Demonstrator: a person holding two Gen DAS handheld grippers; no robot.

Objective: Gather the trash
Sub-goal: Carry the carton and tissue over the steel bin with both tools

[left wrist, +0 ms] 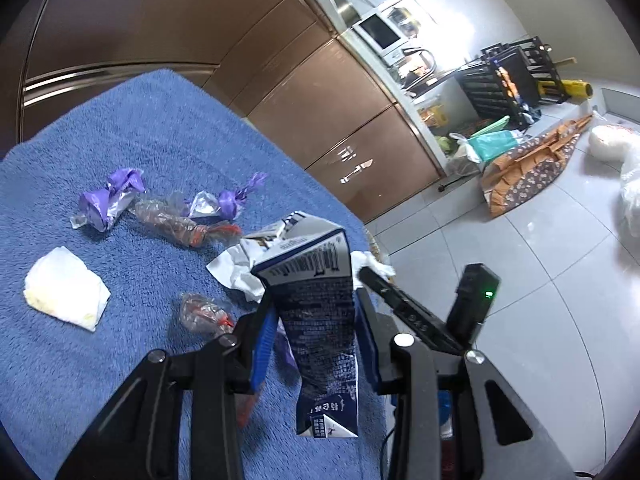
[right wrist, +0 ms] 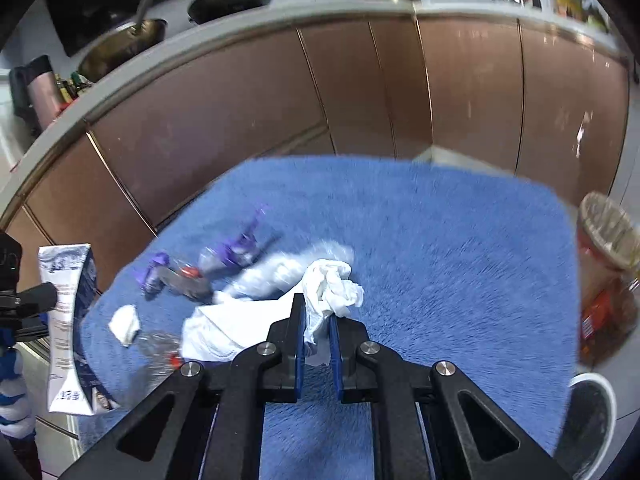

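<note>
My left gripper is shut on a crushed blue-and-white milk carton, held above the blue towel; the carton also shows in the right wrist view at far left. My right gripper is shut on a crumpled white tissue just above the towel. On the towel lie purple wrappers, clear plastic wrappers, a white paper wad and crumpled white paper.
A bin with a clear liner stands off the towel's right edge, and a white cup is below it. Brown cabinets stand behind the table. Bags and racks lie on the tiled floor.
</note>
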